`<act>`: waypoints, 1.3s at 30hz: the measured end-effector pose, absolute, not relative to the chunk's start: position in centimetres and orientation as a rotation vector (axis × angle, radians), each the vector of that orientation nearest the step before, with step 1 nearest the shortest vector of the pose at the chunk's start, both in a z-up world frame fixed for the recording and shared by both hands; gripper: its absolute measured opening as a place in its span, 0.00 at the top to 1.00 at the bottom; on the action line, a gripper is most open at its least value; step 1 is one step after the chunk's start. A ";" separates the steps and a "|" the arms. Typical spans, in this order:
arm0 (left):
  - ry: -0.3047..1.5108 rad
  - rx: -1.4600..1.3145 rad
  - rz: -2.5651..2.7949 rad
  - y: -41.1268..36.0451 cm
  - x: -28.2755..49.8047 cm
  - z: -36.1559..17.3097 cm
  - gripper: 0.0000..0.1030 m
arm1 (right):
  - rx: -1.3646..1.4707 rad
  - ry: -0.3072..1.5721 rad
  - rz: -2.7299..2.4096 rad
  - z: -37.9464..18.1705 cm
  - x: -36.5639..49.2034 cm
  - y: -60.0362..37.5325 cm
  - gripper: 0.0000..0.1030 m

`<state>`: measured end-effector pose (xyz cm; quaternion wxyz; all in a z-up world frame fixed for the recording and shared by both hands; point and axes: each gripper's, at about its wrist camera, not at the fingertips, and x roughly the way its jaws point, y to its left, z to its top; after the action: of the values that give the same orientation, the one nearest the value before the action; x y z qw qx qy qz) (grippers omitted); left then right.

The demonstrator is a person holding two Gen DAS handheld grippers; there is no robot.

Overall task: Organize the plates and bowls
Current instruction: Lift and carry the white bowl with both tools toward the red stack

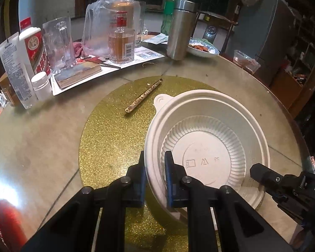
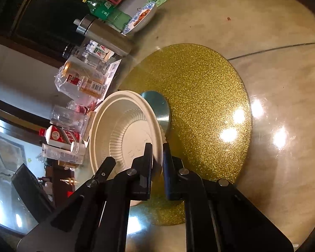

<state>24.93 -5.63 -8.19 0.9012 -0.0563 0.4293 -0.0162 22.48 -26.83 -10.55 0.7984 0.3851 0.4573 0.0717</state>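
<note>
Lower right of the left wrist view: white bowl (image 1: 208, 142) tilted over the gold mat (image 1: 107, 138) on the table (image 1: 31, 142). Left gripper (image 1: 155, 161) pinching its near rim, jaws nearly together. Right gripper (image 2: 157, 153) clamped on the opposite rim (bowl (image 2: 124, 130) centre-left there).

Steel flask (image 1: 181, 29), gold turntable (image 1: 115, 130).

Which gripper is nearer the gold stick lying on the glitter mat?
Left, as far as the left wrist view shows. The left gripper clamps the white bowl's near-left rim, toward the gold stick. The right gripper holds the bowl's right rim, farther away.
</note>
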 end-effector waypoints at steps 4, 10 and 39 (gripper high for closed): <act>0.875 -0.110 -0.028 -5.7 24.7 -7.9 0.87 | 0.816 0.971 0.157 -10.3 22.4 -26.7 0.92; 0.857 -0.106 -0.021 -5.5 24.5 -7.6 0.87 | 0.792 0.959 0.154 -10.0 22.2 -26.3 0.92; 0.754 -0.027 0.024 -6.9 23.1 -5.7 0.86 | 0.704 0.872 0.138 -7.6 21.3 -25.9 0.91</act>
<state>23.08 -6.90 -5.69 0.9295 -0.0130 0.3683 0.0115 21.28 -25.89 -7.62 0.8448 0.3336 0.4132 0.0654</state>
